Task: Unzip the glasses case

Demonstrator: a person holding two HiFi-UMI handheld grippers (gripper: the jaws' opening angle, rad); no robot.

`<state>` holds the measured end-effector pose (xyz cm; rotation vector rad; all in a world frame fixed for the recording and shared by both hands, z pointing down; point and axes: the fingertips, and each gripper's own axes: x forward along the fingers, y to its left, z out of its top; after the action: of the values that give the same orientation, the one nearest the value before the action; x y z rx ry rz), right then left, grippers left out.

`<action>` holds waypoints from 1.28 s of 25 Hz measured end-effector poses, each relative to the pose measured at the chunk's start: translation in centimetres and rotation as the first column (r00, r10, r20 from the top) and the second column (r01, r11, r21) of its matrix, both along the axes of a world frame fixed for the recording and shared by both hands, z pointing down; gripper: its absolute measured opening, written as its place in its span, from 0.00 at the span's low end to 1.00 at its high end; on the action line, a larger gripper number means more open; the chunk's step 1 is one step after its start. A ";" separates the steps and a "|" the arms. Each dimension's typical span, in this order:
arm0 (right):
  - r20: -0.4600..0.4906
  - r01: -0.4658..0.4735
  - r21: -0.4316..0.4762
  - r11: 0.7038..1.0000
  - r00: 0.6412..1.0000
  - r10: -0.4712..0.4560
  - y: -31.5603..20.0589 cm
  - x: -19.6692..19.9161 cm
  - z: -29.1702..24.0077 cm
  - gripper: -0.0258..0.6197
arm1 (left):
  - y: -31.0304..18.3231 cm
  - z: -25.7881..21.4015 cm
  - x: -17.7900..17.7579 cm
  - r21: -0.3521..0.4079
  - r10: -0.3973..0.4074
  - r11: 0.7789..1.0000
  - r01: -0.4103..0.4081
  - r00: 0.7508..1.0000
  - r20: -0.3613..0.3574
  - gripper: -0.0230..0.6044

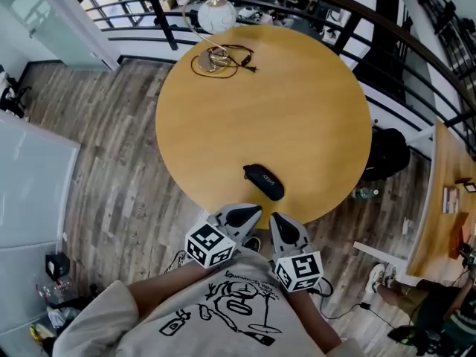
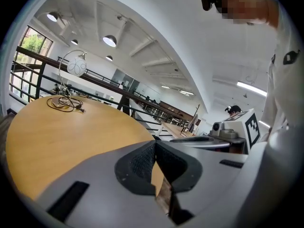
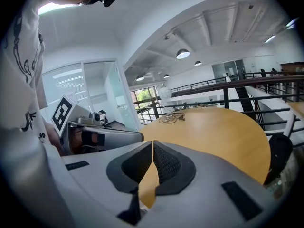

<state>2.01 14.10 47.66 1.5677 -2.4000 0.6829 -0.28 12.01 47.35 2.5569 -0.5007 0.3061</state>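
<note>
The glasses case point(image 1: 263, 181) is found lying near the front edge of the round wooden table point(image 1: 297, 110), seemingly zipped and untouched, so the whole unzipping is judged undone. The left gripper point(image 1: 251, 213) and right gripper point(image 1: 280, 220) are held just short of it, jaws pressed together on nothing.

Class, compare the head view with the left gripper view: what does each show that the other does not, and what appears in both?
Only the head view shows the black glasses case, lying on the round wooden table near its edge, just ahead of the left gripper and right gripper. Only the left gripper view shows that gripper's jaws closed together with nothing between them, and the ceiling lights. Both show the table, the white globe lamp and the coiled cable beside it.
</note>
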 end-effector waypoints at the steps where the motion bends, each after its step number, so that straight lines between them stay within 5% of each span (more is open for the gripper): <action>1: -0.004 -0.002 -0.001 1.000 1.000 0.002 -1.1 -0.2 -0.1 0.08 | -1.1 -0.1 -0.1 0.000 0.006 1.000 -0.006 1.000 -0.003 0.05; 15: -0.035 -0.054 -0.031 0.998 0.998 0.053 -10.5 -1.2 -0.2 0.08 | -10.0 0.0 -1.3 -0.043 0.074 0.996 -0.074 0.997 -0.015 0.05; 29: -0.043 -0.042 -0.024 0.999 0.998 0.041 -11.1 2.4 -0.3 0.08 | -9.6 0.8 1.5 -0.058 0.080 0.995 -0.080 0.997 0.007 0.05; 32: -0.091 0.018 -0.044 0.999 0.996 -0.022 -11.3 4.1 0.3 0.08 | -9.4 1.4 2.5 -0.064 0.074 0.995 -0.072 0.997 0.027 0.05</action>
<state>6.15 2.85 47.92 1.5219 -2.3163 0.6398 2.22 2.64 48.77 2.5169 -0.4024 0.3803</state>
